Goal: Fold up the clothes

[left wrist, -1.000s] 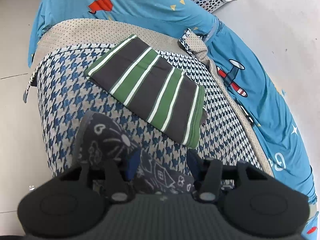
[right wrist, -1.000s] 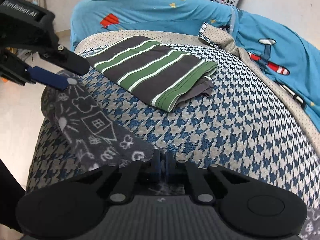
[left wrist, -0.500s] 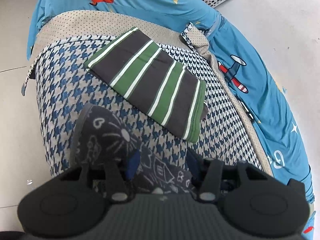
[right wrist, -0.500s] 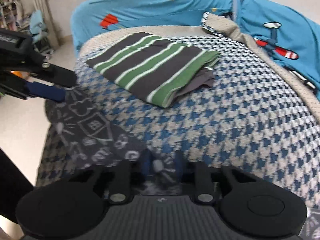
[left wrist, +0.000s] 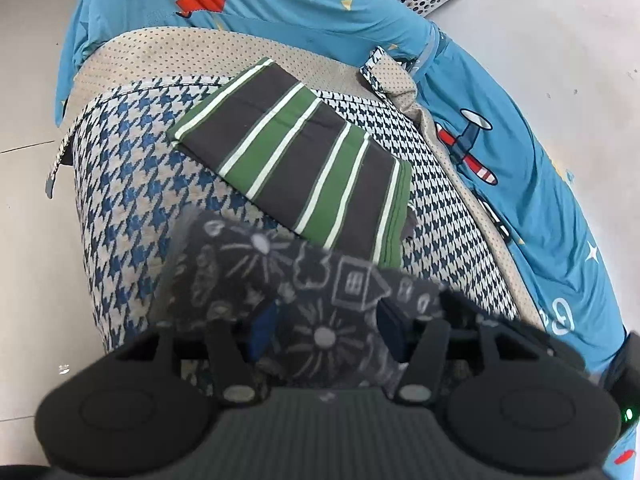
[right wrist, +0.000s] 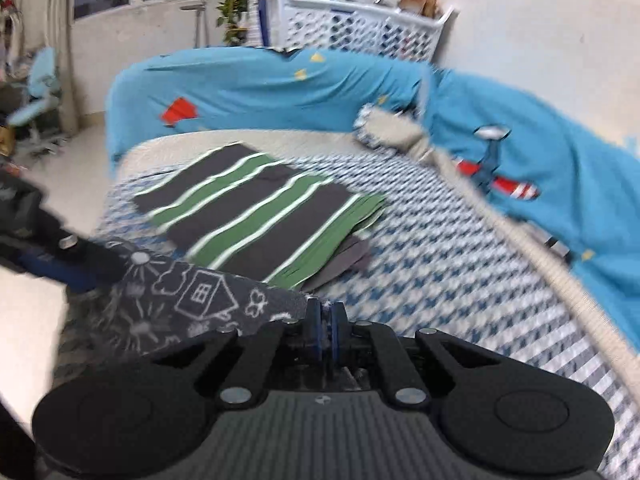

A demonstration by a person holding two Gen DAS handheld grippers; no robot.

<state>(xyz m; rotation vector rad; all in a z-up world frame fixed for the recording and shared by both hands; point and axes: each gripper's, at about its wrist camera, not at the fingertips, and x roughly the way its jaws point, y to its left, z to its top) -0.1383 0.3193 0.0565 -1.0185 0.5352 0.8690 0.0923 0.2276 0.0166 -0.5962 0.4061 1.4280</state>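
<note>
**Dark doodle-print cloth lifted at the near edge of the bed**

Dark grey cloth [left wrist: 304, 280] printed with white doodles — a house, suns, clouds — raised at the near edge of the houndstooth blanket [left wrist: 132, 184], stretched between both tongs. Near part blurred in the left wrist view, overlapping the closest corner of the folded striped garment [left wrist: 296, 160] in that picture; whether touching it, impossible to tell.

Left gripper [left wrist: 326, 330]: blue pads set moderately apart, jaws just opened a little wider, cloth bunched between them; whether the pads press on it, impossible to tell. Right gripper [right wrist: 325, 326]: jaws just closed further, pads all but meeting, pinching one edge of the cloth, which runs off to the left toward the other tool.

Beyond the cloth, the striped garment folded flat in a rectangle, dark grey and green with white lines, lying on the houndstooth blanket, a grey layer peeking out beneath its right corner. Blanket's beige dotted underside [left wrist: 192, 52] turned up along the far side. Underneath and around, a blue sheet [left wrist: 280, 4] with a red boat and an aeroplane print. Farther back, a white perforated laundry basket [right wrist: 360, 28] by the wall.
</note>
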